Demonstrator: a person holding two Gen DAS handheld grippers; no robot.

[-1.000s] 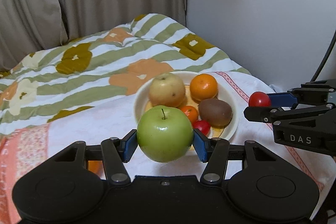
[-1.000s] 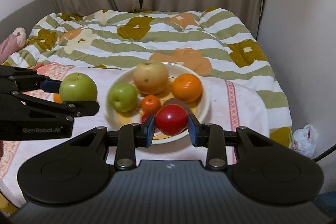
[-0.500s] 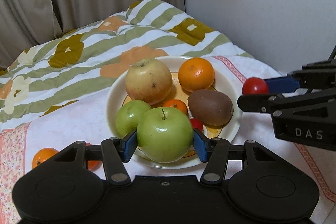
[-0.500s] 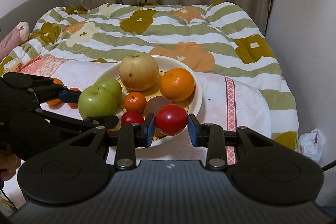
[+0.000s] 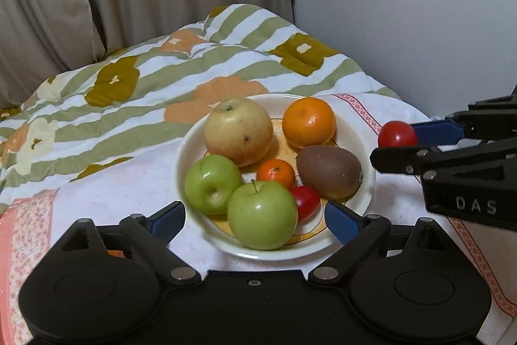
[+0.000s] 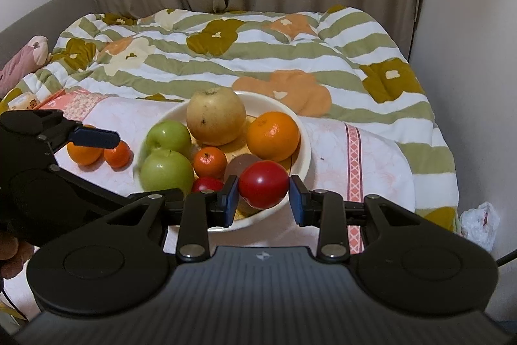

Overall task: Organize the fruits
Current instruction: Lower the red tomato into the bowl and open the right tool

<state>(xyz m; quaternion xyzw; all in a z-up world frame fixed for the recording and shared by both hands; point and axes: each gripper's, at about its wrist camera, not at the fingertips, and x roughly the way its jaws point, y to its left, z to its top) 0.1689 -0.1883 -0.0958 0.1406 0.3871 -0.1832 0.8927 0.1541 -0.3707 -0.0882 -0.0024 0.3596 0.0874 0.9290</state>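
Observation:
A white plate (image 5: 187,147) (image 6: 303,147) on the bed holds a yellow apple (image 5: 238,131), an orange (image 5: 309,122), a kiwi (image 5: 329,171), a small mandarin (image 5: 275,173), a red tomato (image 5: 305,202) and two green apples (image 5: 262,215) (image 5: 211,183). My left gripper (image 5: 255,217) is open, its fingers apart on either side of the nearer green apple, which rests on the plate. My right gripper (image 6: 264,195) is shut on a red tomato (image 6: 264,188) (image 5: 396,134), held above the plate's right front edge.
Two oranges (image 6: 83,152) (image 6: 118,153) lie on the white cloth (image 6: 355,157) left of the plate. A striped floral quilt (image 6: 245,54) covers the bed behind. A wall stands to the right, curtains behind. A white bag (image 6: 480,223) lies on the floor at right.
My left gripper has opened and let the green apple go onto the plate's front. My right gripper has stayed shut on the tomato near the plate's right edge.

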